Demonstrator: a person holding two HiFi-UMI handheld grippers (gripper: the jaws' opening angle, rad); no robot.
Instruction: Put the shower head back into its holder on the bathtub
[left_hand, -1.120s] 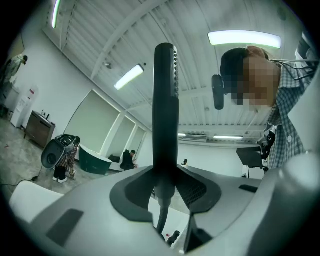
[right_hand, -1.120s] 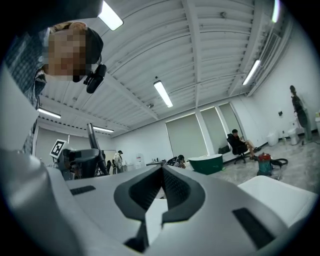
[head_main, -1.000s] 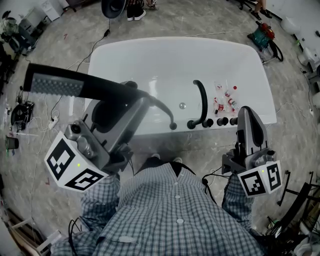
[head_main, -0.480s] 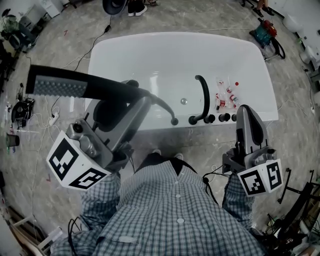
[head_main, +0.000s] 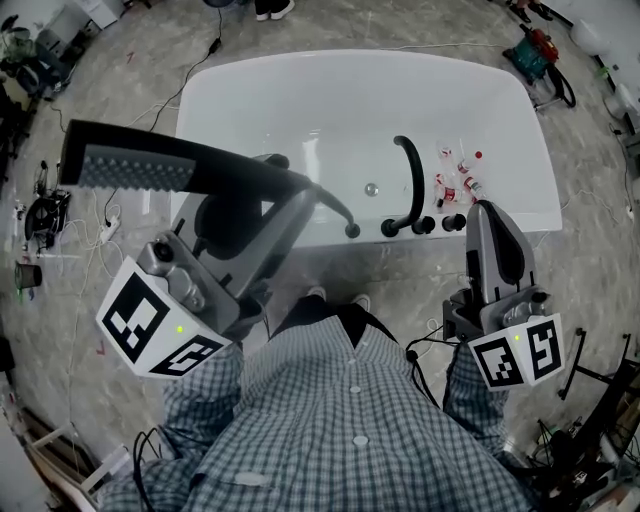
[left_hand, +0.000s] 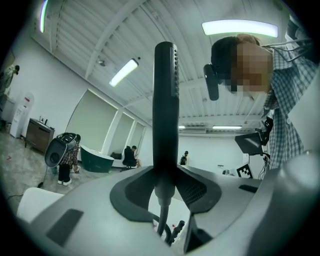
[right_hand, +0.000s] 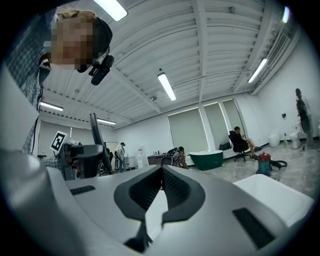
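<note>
A black shower head (head_main: 130, 165) with a long handle lies level in my left gripper (head_main: 268, 192), which is shut on its handle near the hose end. Its black hose (head_main: 335, 208) curves down to the near rim of the white bathtub (head_main: 300, 90). In the left gripper view the shower head (left_hand: 165, 100) stands upright between the jaws. A black curved faucet (head_main: 408, 180) and black knobs (head_main: 438, 224) sit on the tub's near rim. My right gripper (head_main: 484, 215) is shut, holds nothing, and hovers just right of the knobs.
Small red and white bottles (head_main: 458, 180) lie inside the tub near the faucet. Cables (head_main: 130, 130) run over the floor at the left. A red and teal device (head_main: 540, 50) stands beyond the tub's far right corner. Other people (right_hand: 239, 140) show far off in the right gripper view.
The view has shifted so the bathtub sits a little higher in the frame. Both grippers keep their hold and pose, the left one with the shower head slightly higher.
</note>
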